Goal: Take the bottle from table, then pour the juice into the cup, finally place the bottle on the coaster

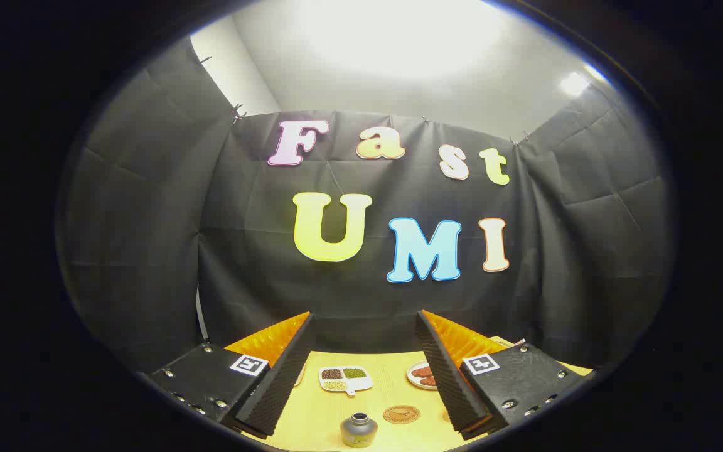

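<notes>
My gripper [364, 320] is open and held high above the table, with nothing between its fingers. Far below, between the fingers, stands a dark grey bottle [359, 429], seen from above with its round mouth facing up. A round brown coaster [401, 414] lies on the table just right of the bottle. Both fingers are well apart from the bottle.
On the yellow wooden table [386, 383], beyond the bottle, lies a small white sectioned dish [344, 378] of beans and grains. A white plate [423, 375] with reddish-brown food sits to its right, partly behind the right finger. Black cloth walls close the booth.
</notes>
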